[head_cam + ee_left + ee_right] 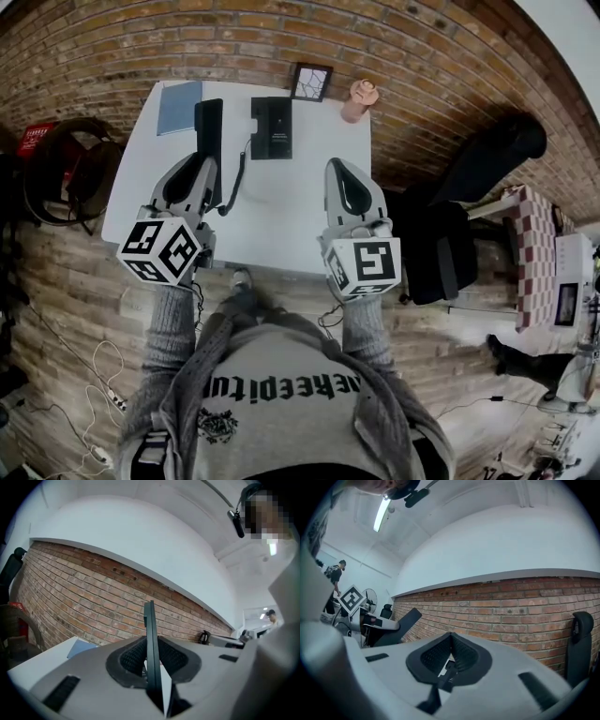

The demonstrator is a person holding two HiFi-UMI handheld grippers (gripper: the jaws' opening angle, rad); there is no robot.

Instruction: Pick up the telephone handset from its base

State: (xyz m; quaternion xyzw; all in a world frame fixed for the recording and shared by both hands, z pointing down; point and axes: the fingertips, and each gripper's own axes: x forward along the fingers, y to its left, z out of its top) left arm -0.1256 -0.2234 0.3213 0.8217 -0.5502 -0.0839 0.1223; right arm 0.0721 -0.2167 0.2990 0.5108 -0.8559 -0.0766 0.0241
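Note:
The black handset (208,127) is off the black telephone base (272,128) and stands to the base's left over the white table (291,216). My left gripper (203,165) is shut on it. In the left gripper view the handset (150,644) shows edge-on as a thin dark slab clamped between the jaws of the left gripper (151,656). A coiled cord (234,180) runs from the handset to the base. My right gripper (339,167) hovers over the table's right side, its jaws closed on nothing. The right gripper view shows my right gripper (451,639) with its pads together, and the raised handset (396,626) at the left.
A blue notebook (178,106), a small picture frame (310,82) and a terracotta figure (359,99) sit along the table's far edge by the brick wall. A black office chair (487,155) and a black bag (441,248) stand to the right. Another chair (70,173) stands to the left.

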